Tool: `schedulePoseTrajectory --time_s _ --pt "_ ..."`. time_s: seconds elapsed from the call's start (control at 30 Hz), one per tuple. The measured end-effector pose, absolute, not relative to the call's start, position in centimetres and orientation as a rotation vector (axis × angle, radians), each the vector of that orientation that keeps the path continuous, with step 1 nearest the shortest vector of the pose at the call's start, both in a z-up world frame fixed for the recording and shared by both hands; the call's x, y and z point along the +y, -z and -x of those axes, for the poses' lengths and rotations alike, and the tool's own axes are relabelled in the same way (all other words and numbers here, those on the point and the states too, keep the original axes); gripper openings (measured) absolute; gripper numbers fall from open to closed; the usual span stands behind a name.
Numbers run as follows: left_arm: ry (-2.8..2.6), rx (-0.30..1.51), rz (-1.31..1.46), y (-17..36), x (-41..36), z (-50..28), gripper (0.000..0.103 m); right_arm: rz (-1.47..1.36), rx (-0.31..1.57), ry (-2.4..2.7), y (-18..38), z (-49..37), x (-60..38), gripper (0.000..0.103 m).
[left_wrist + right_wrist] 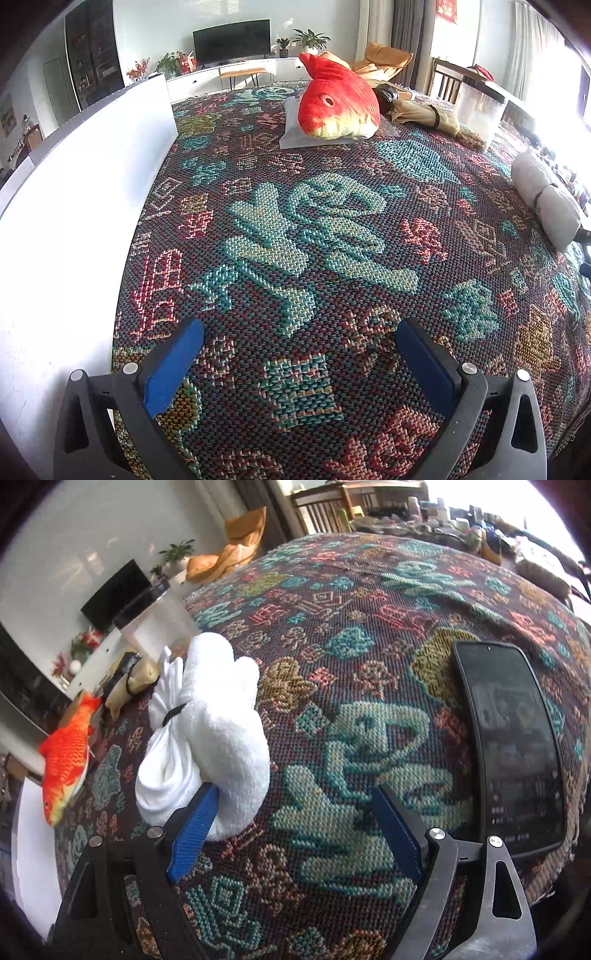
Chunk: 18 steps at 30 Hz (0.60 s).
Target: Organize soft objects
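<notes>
Resting apart: one fish plush [338, 101], one towel bundle [210, 734].

A home living room — ahead of the left tool a television [231, 41] sits on a low white cabinet [236, 72] among potted plants [311, 38]. Nearer, a woven patterned cloth [314, 258] covers the table — dining chairs [447, 83] beyond.

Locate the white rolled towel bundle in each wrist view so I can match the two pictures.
Left wrist view: the white towel bundle lies at the far right edge, on the patterned woven cloth.
Right wrist view: the bundle sits left of centre, just beyond the left finger of the open right gripper, not between the jaws.
Shared landmark: the red-orange fish plush, upper centre in the left view, far left in the right.
</notes>
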<state>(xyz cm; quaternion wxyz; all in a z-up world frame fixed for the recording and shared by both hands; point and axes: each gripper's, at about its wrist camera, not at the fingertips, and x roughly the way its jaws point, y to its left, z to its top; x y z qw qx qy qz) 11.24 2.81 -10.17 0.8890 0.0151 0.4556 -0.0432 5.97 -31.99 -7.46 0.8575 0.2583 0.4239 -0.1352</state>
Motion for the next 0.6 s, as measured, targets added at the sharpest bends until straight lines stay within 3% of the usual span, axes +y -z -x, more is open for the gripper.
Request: schedulePoseTrajectory --time_s 0.17,0.47,0.6 --pt "0.090 0.946 -0.031 10.2 2.8 -11.3 0.103 -0.307 0.928 0.273 6.4 -5.6 -27.0 0.086" --pt "0.090 0.946 -0.031 10.2 2.8 -11.2 0.103 -0.146 1.029 0.251 8.1 -5.5 -19.8 0.086" --pt "0.090 0.946 -0.031 10.2 2.8 -11.2 0.103 -0.156 0.979 0.295 8.9 -6.7 -20.6 0.092"
